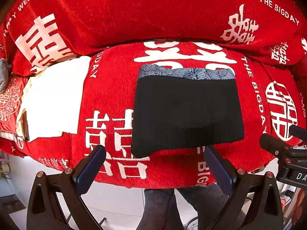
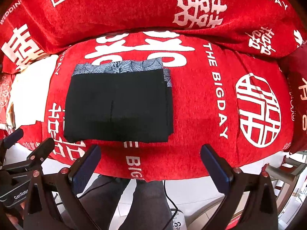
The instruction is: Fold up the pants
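Both claws, left gripper (image 1: pixel 154 158) and right gripper (image 2: pixel 150 158), hang wide open and empty, the folded pants (image 2: pixel 119 103) just ahead, looks basically done.

Left claw (image 1: pixel 154 157) and right claw (image 2: pixel 150 155) both gape wide, empty

Red sofa cover (image 1: pixel 115 88) with white wedding lettering, matching back cushion (image 2: pixel 122 13), pale, possibly tiled floor (image 1: pixel 119 201), daylight.
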Action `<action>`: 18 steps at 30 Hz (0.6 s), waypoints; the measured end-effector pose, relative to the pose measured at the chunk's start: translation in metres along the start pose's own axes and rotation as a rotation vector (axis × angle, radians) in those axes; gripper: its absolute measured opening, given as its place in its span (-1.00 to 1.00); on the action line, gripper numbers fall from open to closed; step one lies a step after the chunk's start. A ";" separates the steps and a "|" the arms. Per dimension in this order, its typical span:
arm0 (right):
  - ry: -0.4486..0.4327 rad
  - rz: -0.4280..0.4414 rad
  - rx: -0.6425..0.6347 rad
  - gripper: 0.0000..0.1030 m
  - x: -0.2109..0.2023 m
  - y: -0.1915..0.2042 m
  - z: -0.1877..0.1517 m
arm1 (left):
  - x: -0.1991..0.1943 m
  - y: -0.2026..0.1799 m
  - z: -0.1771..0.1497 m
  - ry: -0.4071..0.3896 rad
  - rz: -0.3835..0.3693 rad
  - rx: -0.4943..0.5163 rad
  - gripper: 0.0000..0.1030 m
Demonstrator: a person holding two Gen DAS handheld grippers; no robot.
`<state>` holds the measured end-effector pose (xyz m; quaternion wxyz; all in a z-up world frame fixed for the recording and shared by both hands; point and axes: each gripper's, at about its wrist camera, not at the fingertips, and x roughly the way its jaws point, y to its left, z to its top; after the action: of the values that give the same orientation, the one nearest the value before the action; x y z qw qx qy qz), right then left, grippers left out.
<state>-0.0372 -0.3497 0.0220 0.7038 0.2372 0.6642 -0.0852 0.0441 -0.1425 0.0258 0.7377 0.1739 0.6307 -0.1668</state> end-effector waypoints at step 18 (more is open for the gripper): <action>0.009 -0.009 -0.011 0.99 0.002 0.002 -0.009 | -0.003 -0.002 -0.006 -0.006 0.009 0.005 1.00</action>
<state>-0.0444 -0.3431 0.0204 0.7017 0.2308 0.6688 -0.0837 0.0378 -0.1413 0.0275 0.7400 0.1782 0.6270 -0.1657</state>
